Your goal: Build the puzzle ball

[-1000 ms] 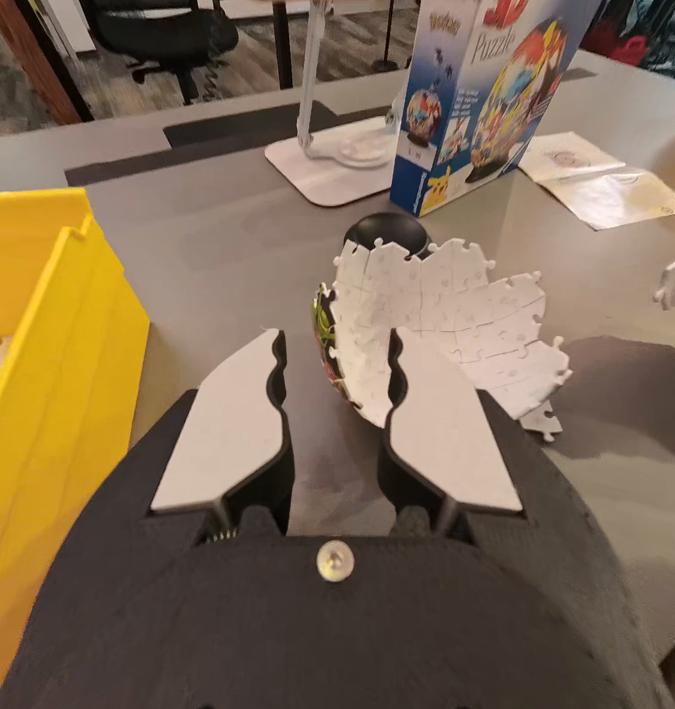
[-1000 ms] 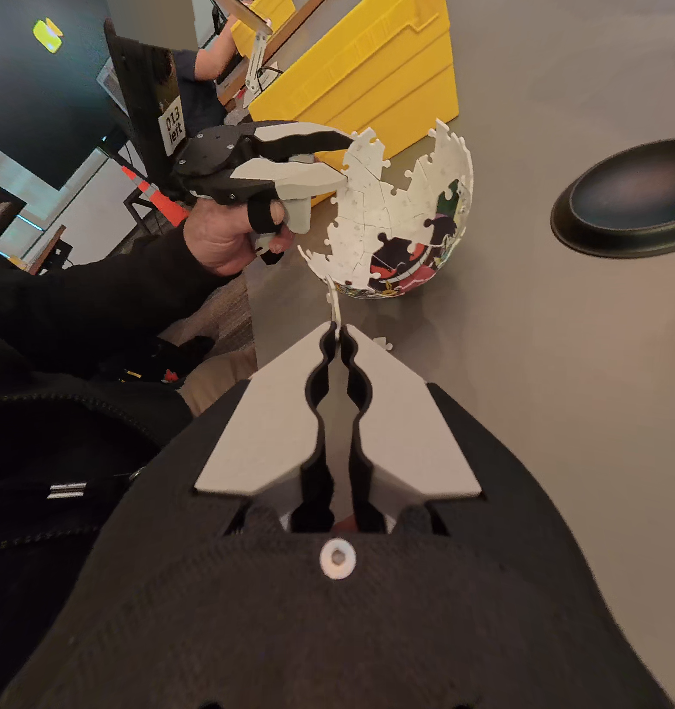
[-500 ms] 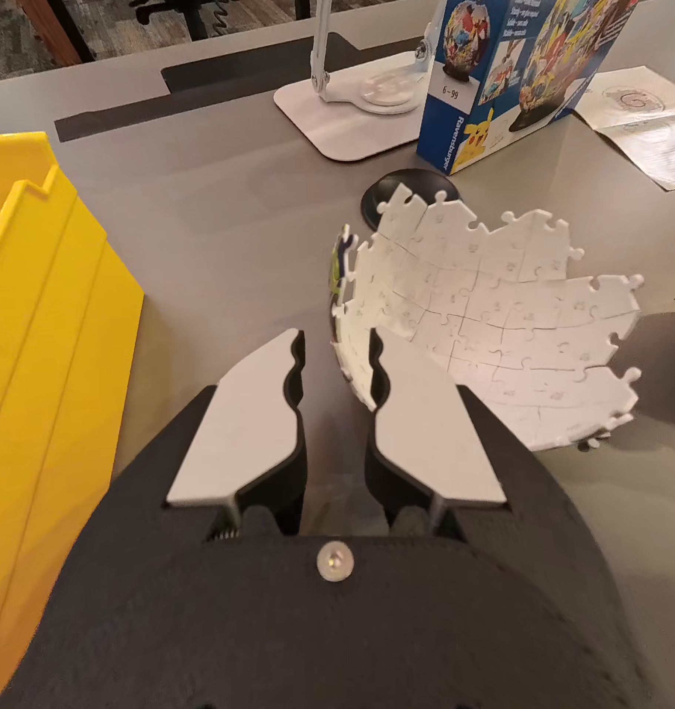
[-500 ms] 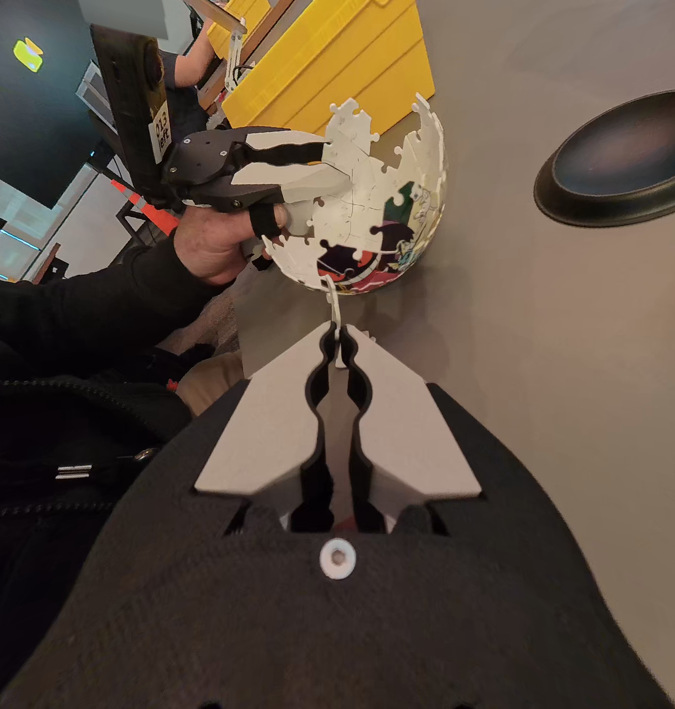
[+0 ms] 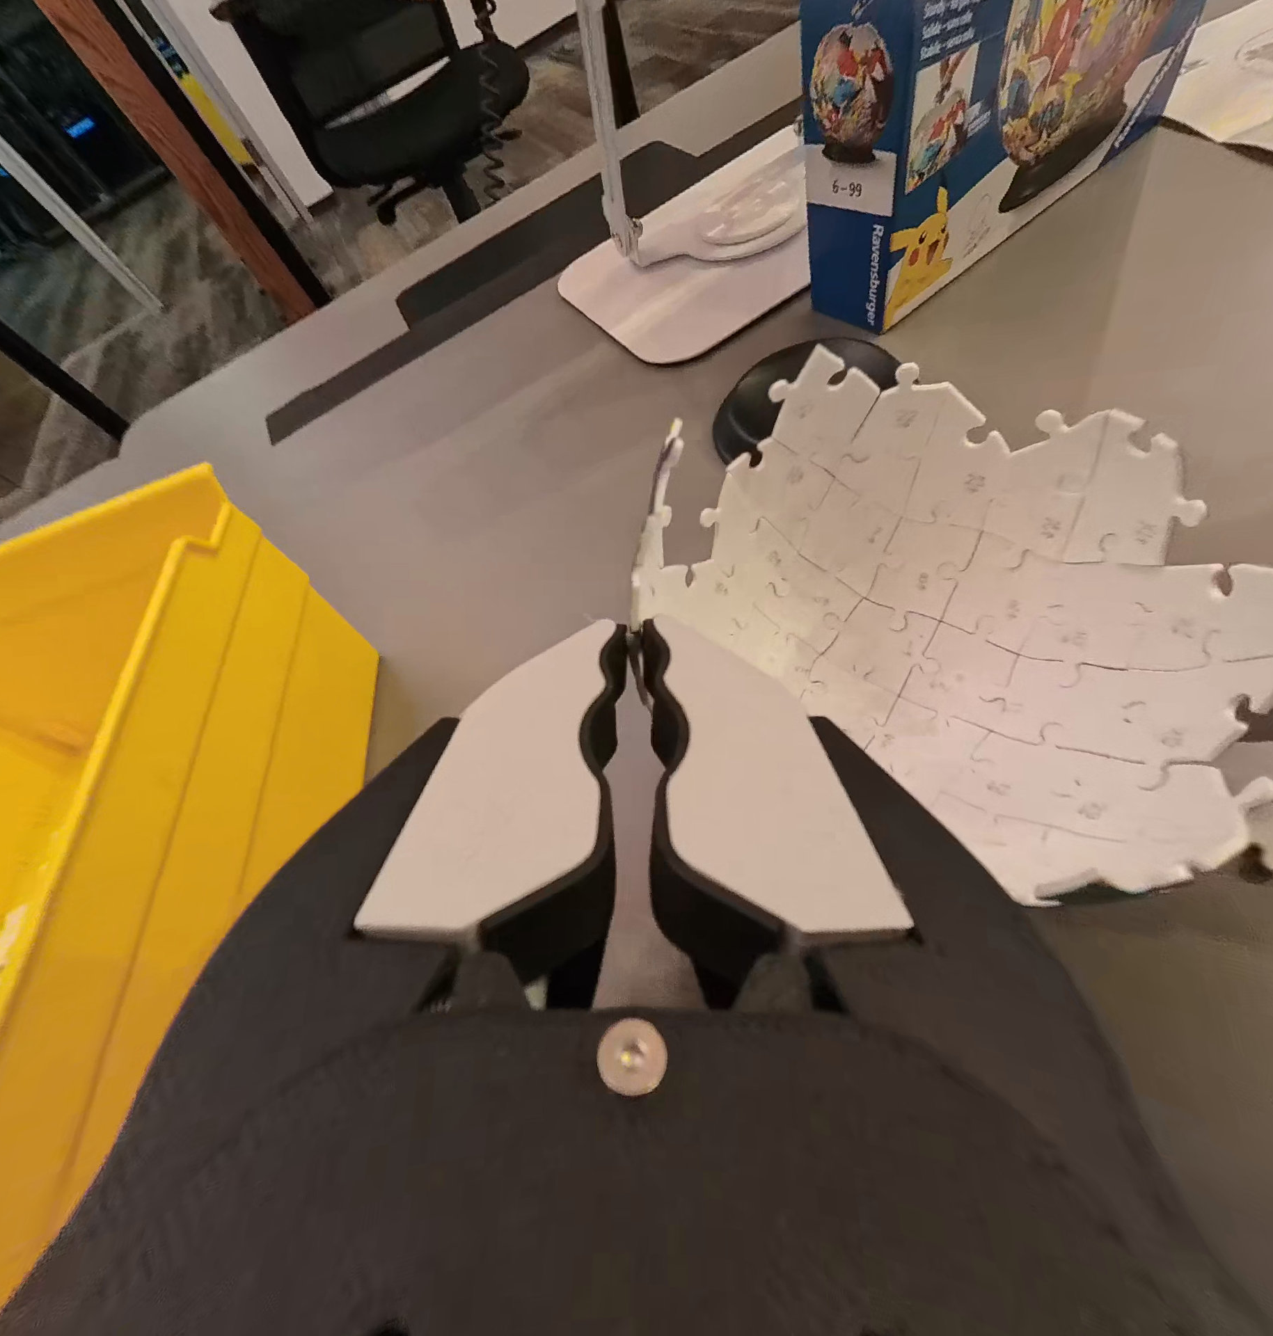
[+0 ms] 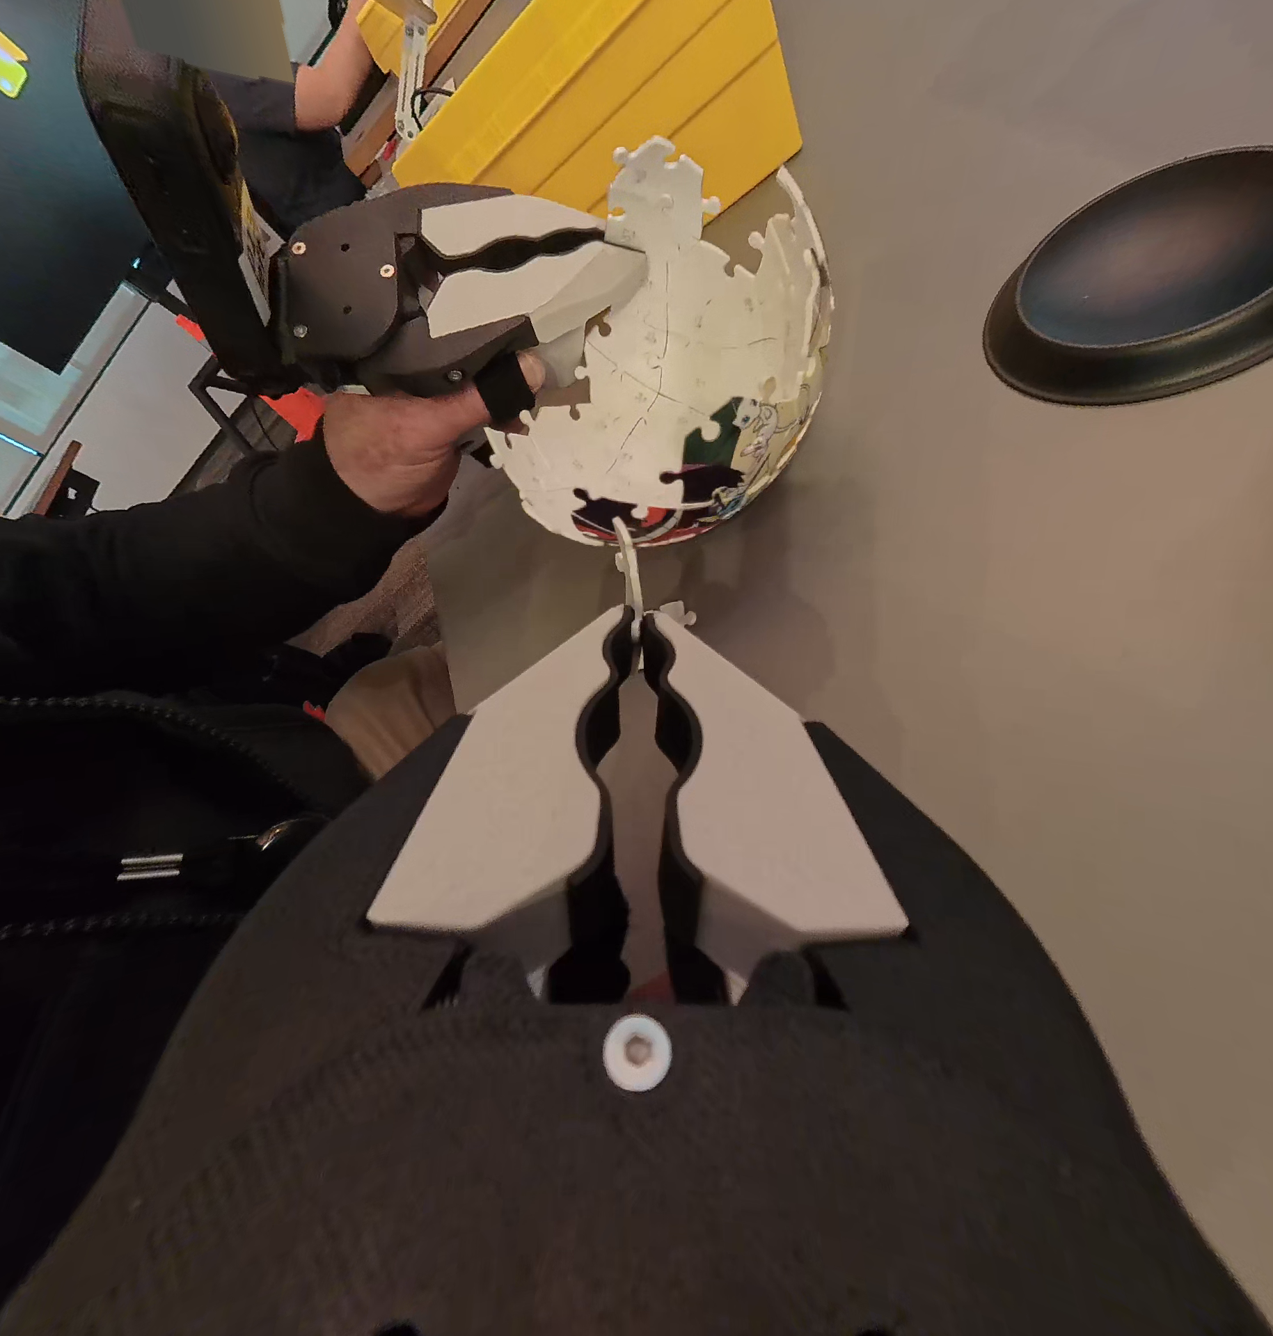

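Note:
The half-built puzzle ball shell (image 5: 980, 651), white inside and printed outside, is held off the grey table. My left gripper (image 5: 637, 636) is shut on the shell's rim at its left edge. In the right wrist view the left gripper (image 6: 608, 242) grips the upper left rim of the shell (image 6: 691, 361). My right gripper (image 6: 637, 622) is shut on a single white puzzle piece (image 6: 630, 571), held edge-on. The piece's far end touches the shell's lower edge. The round black stand (image 6: 1154, 282) lies empty to the right, and shows behind the shell in the left wrist view (image 5: 749, 412).
A yellow bin (image 5: 112, 723) stands close on the left. The puzzle box (image 5: 980, 144), a white lamp base (image 5: 691, 289) and paper sheets (image 5: 1255, 72) are at the back. A loose piece (image 6: 680, 613) lies on the table under the right fingertips. A person's hand (image 6: 402, 448) holds the left gripper. Some 20 cm of space lies between my two pairs of fingers. About 30 cm separates my left fingertips from the white lamp base (image 5: 691, 289).
My left gripper has closed on the shell's rim and lifted the shell. The shell has come closer to the right gripper, whose piece now touches its lower edge.

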Tool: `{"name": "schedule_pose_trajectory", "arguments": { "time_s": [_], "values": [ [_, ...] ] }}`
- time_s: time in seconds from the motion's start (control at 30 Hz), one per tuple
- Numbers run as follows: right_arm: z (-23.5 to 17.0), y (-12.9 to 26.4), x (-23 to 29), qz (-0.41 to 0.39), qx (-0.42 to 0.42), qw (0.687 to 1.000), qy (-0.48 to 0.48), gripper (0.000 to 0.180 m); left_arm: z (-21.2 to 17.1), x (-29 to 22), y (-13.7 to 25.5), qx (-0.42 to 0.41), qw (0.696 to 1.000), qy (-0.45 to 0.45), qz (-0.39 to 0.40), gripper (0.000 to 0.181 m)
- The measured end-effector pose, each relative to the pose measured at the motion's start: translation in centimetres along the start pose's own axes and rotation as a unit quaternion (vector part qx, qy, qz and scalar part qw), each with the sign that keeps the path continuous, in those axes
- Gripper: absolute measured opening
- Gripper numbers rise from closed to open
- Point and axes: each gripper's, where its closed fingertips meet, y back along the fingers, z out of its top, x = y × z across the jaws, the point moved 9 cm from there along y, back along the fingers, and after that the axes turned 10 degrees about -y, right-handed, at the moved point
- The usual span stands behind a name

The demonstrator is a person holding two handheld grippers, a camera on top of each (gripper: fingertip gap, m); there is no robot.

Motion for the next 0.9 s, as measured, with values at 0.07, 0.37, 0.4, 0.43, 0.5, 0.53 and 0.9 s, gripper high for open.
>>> {"name": "schedule_pose_trajectory", "arguments": {
  "time_s": [0.07,0.37,0.4,0.43,0.5,0.53,0.9],
  "values": [
    [0.0,0.0,0.0,0.001,0.001,1.0,-0.001,0.0,0.1,-0.1,-0.1,-0.002,1.0,-0.019,0.013,0.003],
    [0.4,-0.8,-0.7,-0.01,0.017,1.0,-0.011,0.0,1.8,0.0,-0.5,-0.011,0.986,-0.145,0.081,0.003],
    [0.6,-1.1,-0.9,-0.013,0.02,1.0,-0.016,0.0,2.1,0.0,-0.6,-0.015,0.983,-0.16,0.088,0.003],
    [0.7,-1.3,-1.2,-0.017,0.024,0.999,-0.022,0.0,2.4,0.1,-0.7,-0.019,0.978,-0.182,0.096,0.003],
    [0.9,-1.8,-1.7,-0.025,0.038,0.998,-0.034,0.0,3.0,0.0,-0.9,-0.021,0.967,-0.228,0.116,0.002],
    [1.1,-2.0,-2.1,-0.03,0.042,0.998,-0.042,0.0,3.3,0.0,-0.9,-0.025,0.962,-0.242,0.121,0.002],
    [1.6,-5.7,-3.8,-0.01,0.056,0.984,-0.167,0.0,5.3,-2.1,-1.4,-0.044,0.911,-0.376,0.166,0.002]
  ]
}}
